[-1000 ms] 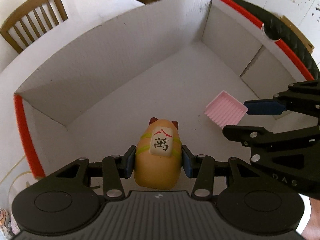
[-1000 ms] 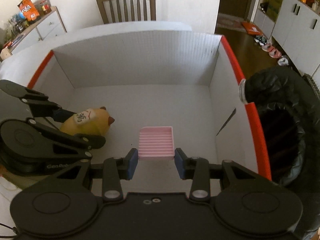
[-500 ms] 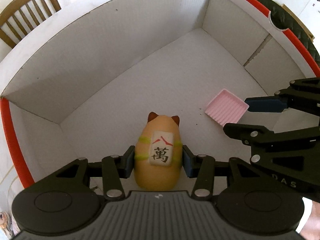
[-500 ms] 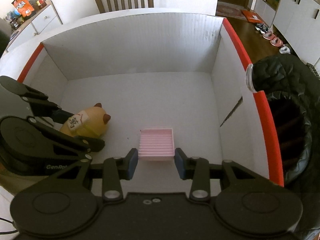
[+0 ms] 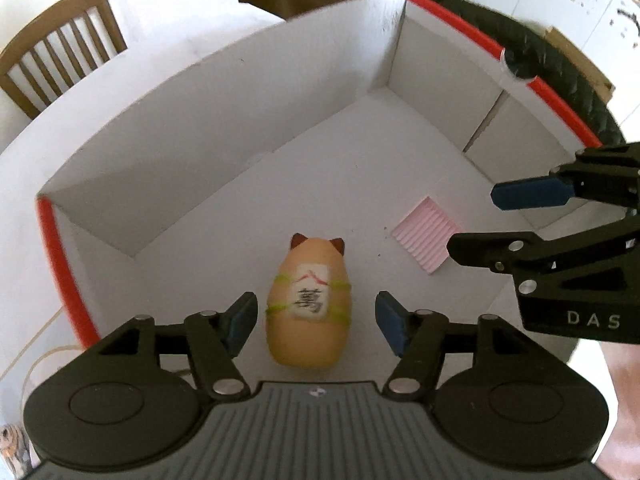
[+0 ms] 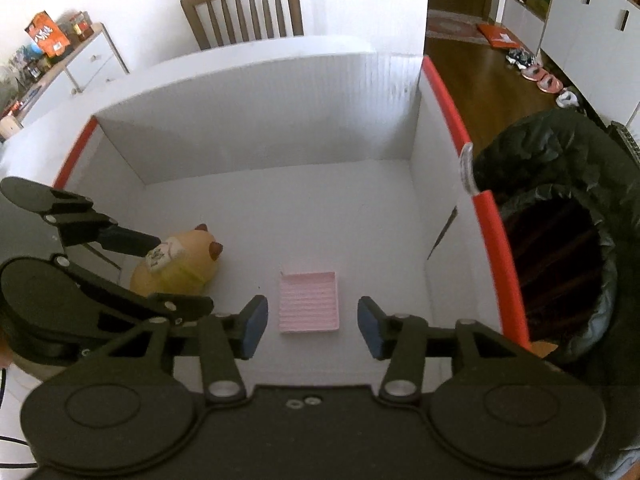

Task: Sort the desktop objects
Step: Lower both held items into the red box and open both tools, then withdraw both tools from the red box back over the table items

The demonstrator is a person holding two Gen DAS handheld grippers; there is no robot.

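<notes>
An orange cat-shaped toy (image 5: 309, 304) with a white label lies on the floor of a white cardboard box (image 5: 224, 128). My left gripper (image 5: 312, 322) is open above it, its blue pads apart from the toy's sides. A pink ribbed tray (image 6: 309, 297) lies flat on the box floor to the toy's right; it also shows in the left wrist view (image 5: 425, 245). My right gripper (image 6: 311, 326) is open and empty just above the tray. The toy shows in the right wrist view (image 6: 176, 268), partly hidden by the left gripper.
The box has red-edged side walls (image 6: 486, 216). A black-lined bin (image 6: 560, 248) stands right of the box. A wooden chair (image 6: 244, 8) stands beyond the table, and a white cabinet (image 6: 84, 64) at far left.
My left gripper has opened and let go of the cat toy, which now lies on the box floor. My right gripper has opened wider and lifted away from the pink tray.
</notes>
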